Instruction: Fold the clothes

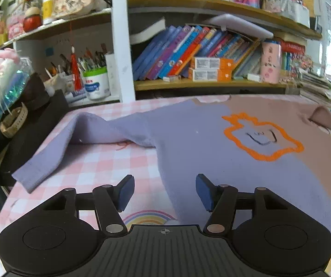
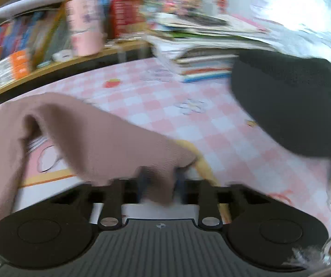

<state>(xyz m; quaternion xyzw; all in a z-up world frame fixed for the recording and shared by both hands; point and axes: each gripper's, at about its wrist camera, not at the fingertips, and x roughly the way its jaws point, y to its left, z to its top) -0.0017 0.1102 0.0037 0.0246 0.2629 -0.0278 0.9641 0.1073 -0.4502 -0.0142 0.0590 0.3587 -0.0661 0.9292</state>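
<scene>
A two-tone sweater, lavender on the left half and dusty pink on the right, lies spread on the pink checked tablecloth. It has an orange outline drawing on the chest. Its lavender sleeve lies out to the left. My left gripper is open and empty, over the sweater's lower left edge. In the right wrist view, my right gripper is shut on the end of the pink sleeve and holds it lifted off the table. That view is blurred.
Shelves with books, jars and boxes stand behind the table. A black bag with a watch sits at the left edge. A stack of papers and a dark round object lie at the right.
</scene>
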